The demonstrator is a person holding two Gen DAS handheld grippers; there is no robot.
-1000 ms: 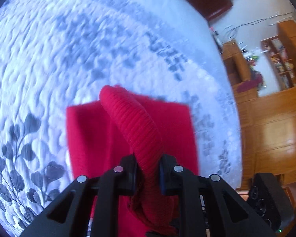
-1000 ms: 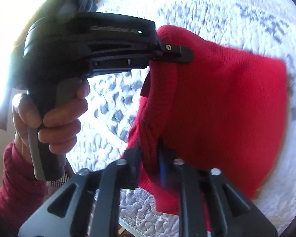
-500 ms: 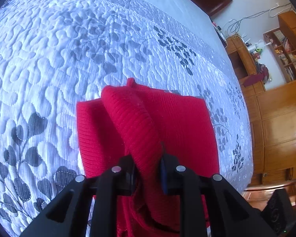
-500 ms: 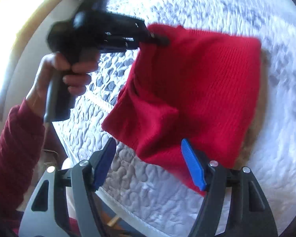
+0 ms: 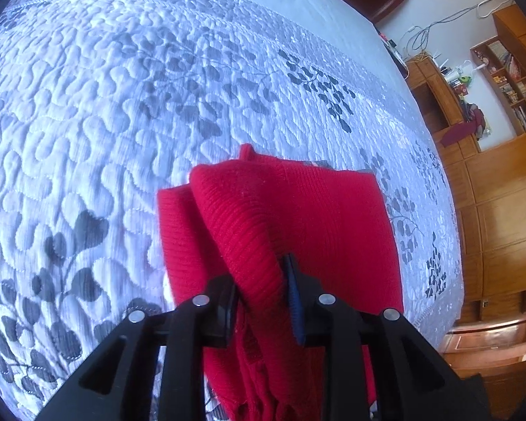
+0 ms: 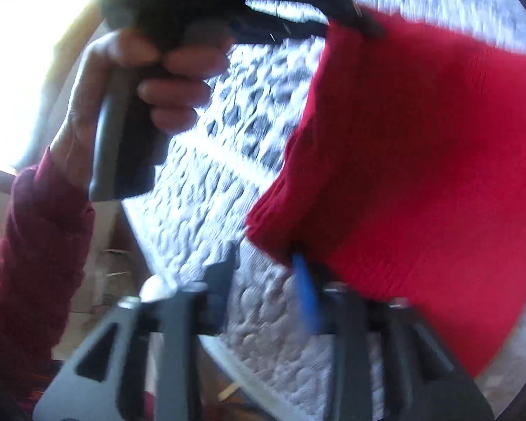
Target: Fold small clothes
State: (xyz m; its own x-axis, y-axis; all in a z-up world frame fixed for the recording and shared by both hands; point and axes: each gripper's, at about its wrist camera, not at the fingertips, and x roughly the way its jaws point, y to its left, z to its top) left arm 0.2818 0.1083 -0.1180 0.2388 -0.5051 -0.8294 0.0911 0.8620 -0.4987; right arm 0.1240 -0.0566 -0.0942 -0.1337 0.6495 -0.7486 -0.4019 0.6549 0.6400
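Observation:
A red knit garment (image 5: 298, 210) lies folded on the quilted bed. My left gripper (image 5: 263, 291) is shut on a raised fold of the garment near its front edge. In the right wrist view the garment (image 6: 420, 158) fills the right half, and the left gripper (image 6: 333, 17) holds its upper corner. My right gripper (image 6: 263, 280) is beside the garment's lower left corner, jaws partly closed with a gap between them and nothing in them. This view is blurred.
The bed (image 5: 122, 105) has a white quilt with grey leaf print. Its front edge (image 6: 193, 263) runs just below the garment. Wooden cabinets and shelves (image 5: 491, 210) stand to the right. The person's hand in a dark red sleeve (image 6: 122, 105) holds the left gripper.
My right gripper let go of the garment's edge, opened wide, then narrowed again beside the corner. My left gripper keeps its hold and has lowered the fold onto the garment.

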